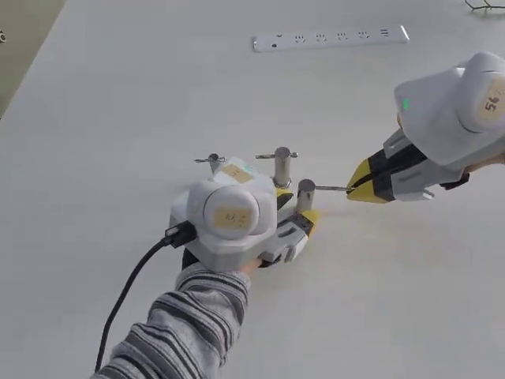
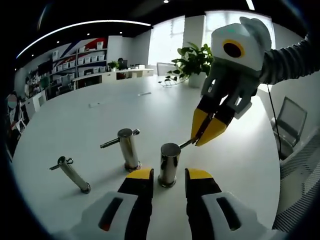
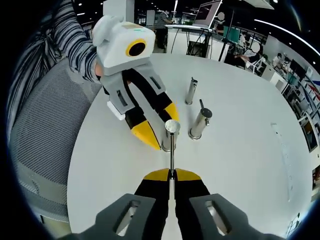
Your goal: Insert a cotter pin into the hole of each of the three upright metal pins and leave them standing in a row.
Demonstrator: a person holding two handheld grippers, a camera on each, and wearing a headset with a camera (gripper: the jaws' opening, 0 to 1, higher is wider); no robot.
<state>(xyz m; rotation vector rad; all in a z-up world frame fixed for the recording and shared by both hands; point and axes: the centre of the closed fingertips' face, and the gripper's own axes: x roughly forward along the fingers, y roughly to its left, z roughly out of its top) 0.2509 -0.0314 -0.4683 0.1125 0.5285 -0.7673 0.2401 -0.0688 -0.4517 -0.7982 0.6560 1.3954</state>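
Pins stand in a row on the white tabletop (image 1: 118, 95). Far left of the left gripper (image 2: 170, 173), a slim upright steel pin (image 2: 74, 175) has a wire cotter pin (image 2: 60, 163) through its head; just left of the jaws, the middle steel pin (image 2: 129, 150) has a second cotter pin (image 2: 114, 141). The yellow-tipped jaws stand apart, flanking the nearest steel pin (image 2: 169, 162) with slim gaps. The right gripper (image 3: 171, 173) pinches a third cotter pin (image 3: 171, 152), its tip at that pin's head.

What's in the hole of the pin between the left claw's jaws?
The cotter pin in the right claw meets the metal pin near its top. The hole itself is hidden, so entry cannot be told.
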